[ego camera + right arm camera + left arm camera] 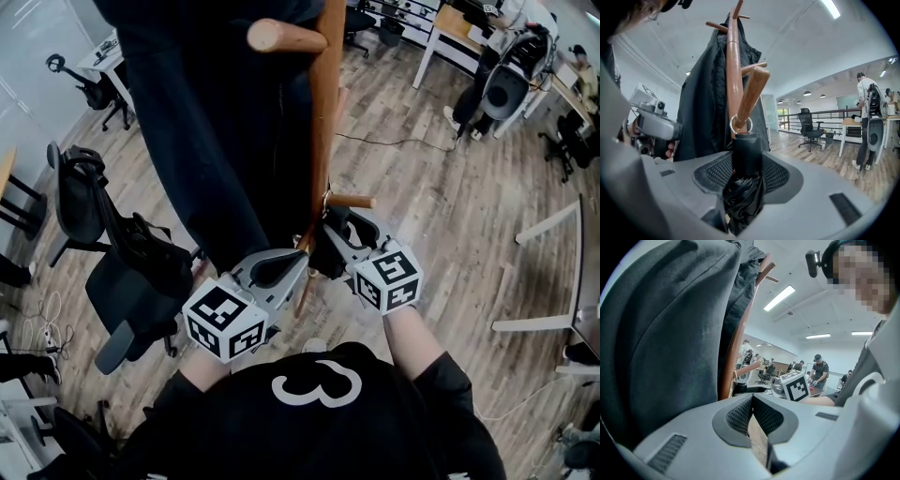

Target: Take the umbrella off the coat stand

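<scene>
**Umbrella gripped, not yet off its peg**

The right gripper clamps the black umbrella near its top; the left gripper, at its nine o'clock, is clenched on nothing; at twelve o'clock the umbrella's ring circles a peg of the coat stand; a dark coat hangs behind.

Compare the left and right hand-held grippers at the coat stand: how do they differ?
Jaws: the left hand-held gripper has its jaws together; the right hand-held gripper has them apart.
Load: the left holds nothing; the right is clamped on the umbrella, whose ring hangs on a peg.
Shared: both are grey, carry a marker cube and sit close to the stand.
</scene>
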The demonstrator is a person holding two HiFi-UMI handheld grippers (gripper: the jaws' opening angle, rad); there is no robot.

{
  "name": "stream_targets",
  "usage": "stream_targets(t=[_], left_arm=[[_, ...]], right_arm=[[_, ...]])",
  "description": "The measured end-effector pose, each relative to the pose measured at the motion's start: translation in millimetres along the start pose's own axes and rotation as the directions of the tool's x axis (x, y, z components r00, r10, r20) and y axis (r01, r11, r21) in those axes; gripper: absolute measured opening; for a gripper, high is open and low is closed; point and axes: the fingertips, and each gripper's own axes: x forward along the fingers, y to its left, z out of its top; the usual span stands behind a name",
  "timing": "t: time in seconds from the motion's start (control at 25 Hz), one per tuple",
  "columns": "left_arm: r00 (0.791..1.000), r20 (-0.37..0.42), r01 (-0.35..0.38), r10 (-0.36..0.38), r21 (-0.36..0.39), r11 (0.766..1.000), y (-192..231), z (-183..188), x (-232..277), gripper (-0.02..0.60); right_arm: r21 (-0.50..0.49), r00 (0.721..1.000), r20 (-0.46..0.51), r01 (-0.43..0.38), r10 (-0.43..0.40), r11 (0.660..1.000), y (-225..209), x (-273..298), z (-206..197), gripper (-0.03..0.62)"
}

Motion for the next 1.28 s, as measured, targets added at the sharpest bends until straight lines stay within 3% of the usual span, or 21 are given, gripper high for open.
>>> stream_targets(t=[0.56,1.28], left_arm=[[1.000,0.001,0.015,-0.015,0.004,1.000,-1,4,0,0.015],[0.999,0.034,0.034,-0.035,0.016,0.999,-18,14,-3,0.015]], right_arm=[[0.058,1.000,0.009,0.017,-0.017,0.998,-3,-5,5,0.199],[0.026,0.998,0.029,0.048,-0.049,0.999,-6,-34,18,0.199]])
